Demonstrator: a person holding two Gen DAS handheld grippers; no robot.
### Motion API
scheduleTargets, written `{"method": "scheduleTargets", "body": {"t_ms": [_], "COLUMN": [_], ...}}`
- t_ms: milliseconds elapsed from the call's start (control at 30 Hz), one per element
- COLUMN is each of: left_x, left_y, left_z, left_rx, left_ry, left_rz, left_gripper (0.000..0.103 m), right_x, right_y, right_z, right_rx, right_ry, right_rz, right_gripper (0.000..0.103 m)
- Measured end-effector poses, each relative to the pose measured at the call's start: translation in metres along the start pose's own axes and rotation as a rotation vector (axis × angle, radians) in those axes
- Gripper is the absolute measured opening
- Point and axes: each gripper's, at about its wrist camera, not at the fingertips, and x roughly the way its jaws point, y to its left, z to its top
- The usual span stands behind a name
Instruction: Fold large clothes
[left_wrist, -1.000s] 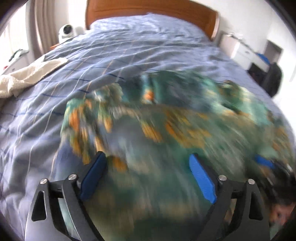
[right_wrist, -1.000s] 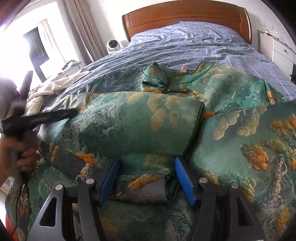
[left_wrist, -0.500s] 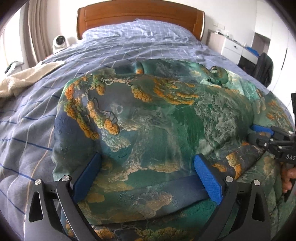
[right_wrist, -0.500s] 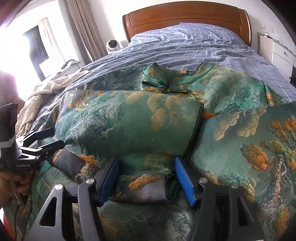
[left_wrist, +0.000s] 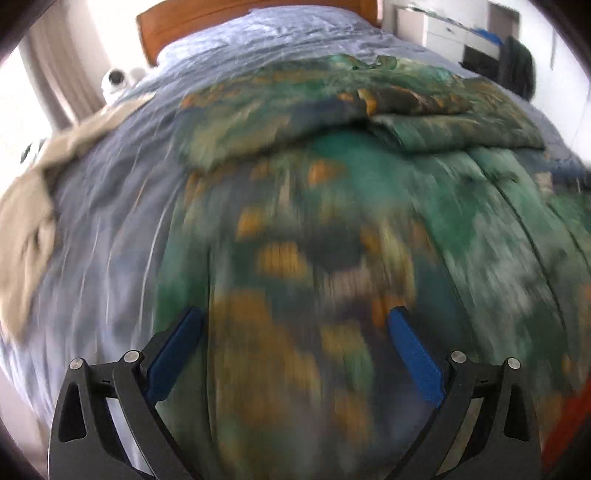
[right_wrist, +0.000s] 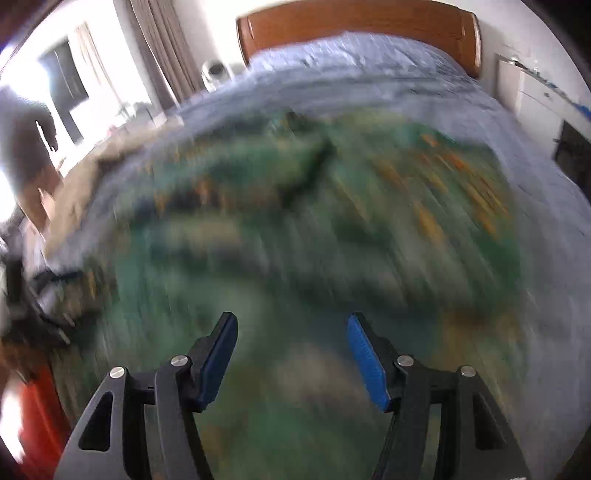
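A green garment (left_wrist: 351, 184) with an orange-gold tree print lies spread on the bed, its collar (left_wrist: 373, 62) toward the headboard. A folded-in part (left_wrist: 424, 107) lies across its upper half. My left gripper (left_wrist: 295, 314) hovers over the lower part of the garment, jaws wide open with nothing between them. In the right wrist view the garment (right_wrist: 295, 206) is heavily blurred. My right gripper (right_wrist: 291, 319) hangs above it with its blue pads apart, and no cloth shows pinched between them.
The bed has a blue checked cover (left_wrist: 110, 203) and a wooden headboard (right_wrist: 351, 22). A beige blanket (left_wrist: 33, 206) lies along the left edge. A white round device (left_wrist: 116, 79) stands beside the bed. A white dresser (right_wrist: 546, 99) stands at the right.
Both grippers have pulled back toward the foot of the bed, and both views are now blurred. The right gripper no longer straddles the folded cloth edge. The left jaws stay wide.
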Motion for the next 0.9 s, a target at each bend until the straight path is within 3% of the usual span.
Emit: {"method": "scheduleTargets", "body": {"t_ms": [67, 233, 367, 500, 600, 700, 767, 800, 900], "left_x": [-0.013, -0.052, -0.083, -0.113, -0.106, -0.074, -0.051, -0.038, -0.018], "left_y": [0.007, 0.022, 0.051, 0.085, 0.103, 0.113, 0.113, 0.112, 0.102], "left_z": [-0.017, -0.04, -0.04, -0.027, -0.024, -0.034, -0.044, -0.047, -0.054], "left_rx": [-0.068, -0.142, -0.242, -0.302, -0.309, -0.326, -0.353, -0.359, -0.338], "left_ry": [0.025, 0.025, -0.014, -0.085, -0.067, -0.014, 0.002, 0.03, 0.082], "left_rz": [-0.033, -0.009, 0.033, 0.106, 0.115, 0.034, -0.111, -0.167, -0.238], "left_gripper": [0.1, 0.1, 0.1, 0.101, 0.102, 0.102, 0.102, 0.102, 0.102], "right_x": [-0.014, -0.065, -0.078, -0.085, -0.102, -0.112, -0.111, -0.109, -0.092], "right_y": [-0.011, -0.015, -0.014, -0.014, -0.027, -0.059, -0.085, -0.095, -0.12], "right_z": [-0.046, -0.114, -0.121, -0.106, -0.098, -0.098, -0.107, -0.111, -0.127], "right_rx": [0.02, 0.077, 0.128, 0.112, 0.139, 0.217, 0.284, 0.305, 0.376], "right_ry": [0.061, -0.006, -0.05, -0.073, -0.093, -0.076, -0.039, -0.016, 0.093], "right_rz": [-0.047, -0.135, -0.16, -0.165, -0.135, -0.123, -0.12, -0.098, 0.038], "right_gripper": [0.064, 0.064, 0.064, 0.064, 0.064, 0.071, 0.072, 0.072, 0.072]}}
